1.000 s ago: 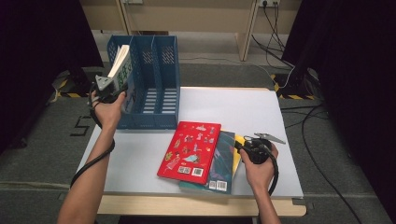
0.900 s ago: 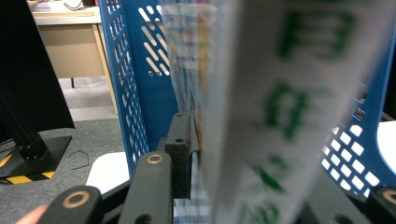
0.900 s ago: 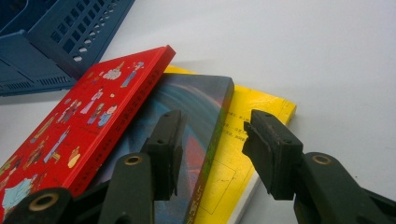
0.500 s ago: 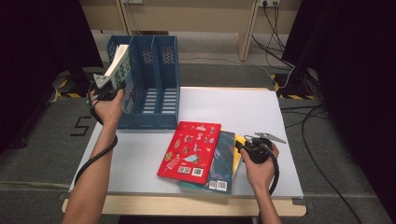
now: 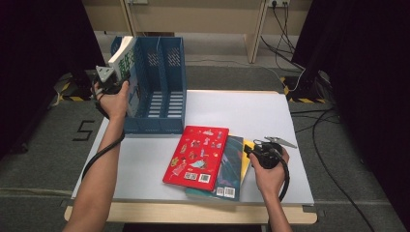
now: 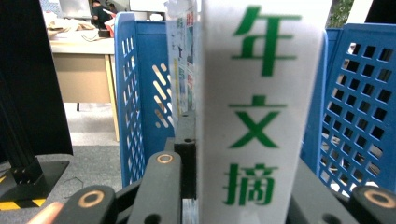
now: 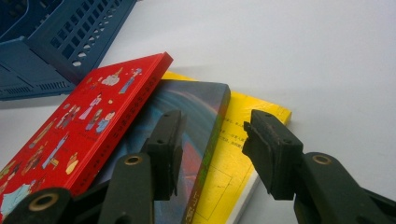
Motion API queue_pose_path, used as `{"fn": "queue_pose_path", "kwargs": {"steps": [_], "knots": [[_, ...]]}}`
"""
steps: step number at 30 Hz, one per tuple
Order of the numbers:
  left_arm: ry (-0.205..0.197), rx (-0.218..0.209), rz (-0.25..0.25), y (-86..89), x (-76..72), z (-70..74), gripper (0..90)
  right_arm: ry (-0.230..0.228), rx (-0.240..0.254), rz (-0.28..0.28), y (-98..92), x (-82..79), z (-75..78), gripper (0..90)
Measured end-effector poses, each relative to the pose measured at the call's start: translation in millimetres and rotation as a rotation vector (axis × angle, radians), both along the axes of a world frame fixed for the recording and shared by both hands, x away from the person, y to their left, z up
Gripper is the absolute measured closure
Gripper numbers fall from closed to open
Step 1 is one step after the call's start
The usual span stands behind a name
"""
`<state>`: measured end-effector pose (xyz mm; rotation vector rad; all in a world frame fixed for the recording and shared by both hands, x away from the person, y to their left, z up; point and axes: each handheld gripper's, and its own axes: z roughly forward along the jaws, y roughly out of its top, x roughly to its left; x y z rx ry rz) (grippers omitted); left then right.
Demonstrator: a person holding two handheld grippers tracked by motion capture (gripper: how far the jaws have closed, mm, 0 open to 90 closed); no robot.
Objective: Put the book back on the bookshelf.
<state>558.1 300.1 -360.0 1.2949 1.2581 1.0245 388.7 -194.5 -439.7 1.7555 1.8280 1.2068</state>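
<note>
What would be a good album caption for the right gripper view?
Open right gripper poised above three stacked books: red book, dark book, yellow book.

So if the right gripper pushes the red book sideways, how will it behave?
The red book looks stiff, with a thick square spine, so it should move as one slab. It lies on the dark teal book, whose cover looks glossy, so it may slide easily. It overhangs the teal book toward the table, so it could tip off that edge.
</note>
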Motion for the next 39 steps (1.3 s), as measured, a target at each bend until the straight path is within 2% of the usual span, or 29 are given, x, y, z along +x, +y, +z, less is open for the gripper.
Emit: {"fn": "queue_pose_path", "kwargs": {"steps": [2,5,6,8,9,11,14,15,16,20,22,26,30,35,38,39], "knots": [[0.002,-0.002,0.001,0.0,1.9,-2.1,73.6,-0.003,-0.005,0.003,-0.1,0.0,-0.1,55.4],[0.021,-0.023,0.007,-1.0,10.1,-15.4,73.4,-0.004,-0.005,0.002,-0.7,0.1,0.0,55.4],[0.011,-0.03,0.007,-1.4,11.0,-18.7,73.3,-0.006,-0.007,0.002,-0.8,0.3,-0.2,55.4],[0.018,-0.038,0.002,-3.3,13.1,-23.6,73.3,-0.004,-0.006,0.004,-1.0,0.3,0.0,55.4],[0.029,-0.011,-0.006,-6.1,14.1,-24.8,73.2,-0.006,-0.005,0.002,-1.2,-0.1,0.7,55.5],[0.059,0.014,-0.018,-7.4,15.4,-23.6,72.9,-0.009,-0.004,0.003,-2.0,-0.2,0.9,55.4],[0.093,0.014,-0.022,-6.8,17.8,-21.7,72.6,-0.005,-0.004,0.001,-2.2,-0.3,1.0,55.5],[0.093,0.014,-0.022,-6.8,17.8,-21.7,72.4,-0.007,-0.005,0.003,-2.1,-0.6,1.1,55.4],[0.114,0.043,-0.017,-7.5,17.7,-19.7,72.1,-0.009,-0.007,0.006,-2.0,-0.8,1.3,55.4],[0.135,0.064,-0.033,-8.5,15.5,-16.8,69.7,-0.008,-0.008,0.006,-2.0,-1.2,2.1,55.4],[0.138,0.074,-0.041,-9.3,13.2,-15.7,66.5,-0.008,-0.006,0.002,-2.3,-1.3,2.5,55.4],[0.131,0.059,-0.047,-9.7,8.3,-14.1,60.5,-0.005,0.0,-0.009,-2.4,-1.6,3.5,55.3],[0.125,0.059,-0.055,-10.9,0.0,-12.8,52.4,-0.011,-0.012,-0.008,-2.1,-1.4,4.2,55.2],[0.119,0.064,-0.058,-10.8,-7.8,-11.3,44.5,-0.007,0.004,-0.01,-1.0,-0.9,7.1,55.3],[0.122,0.055,-0.064,-9.6,-12.2,-11.0,41.3,-0.01,-0.006,-0.012,-0.5,-0.9,8.5,54.5],[0.117,0.07,-0.055,-8.9,-15.2,-11.3,41.0,-0.013,-0.012,-0.002,1.0,-0.4,9.6,52.5]]}}
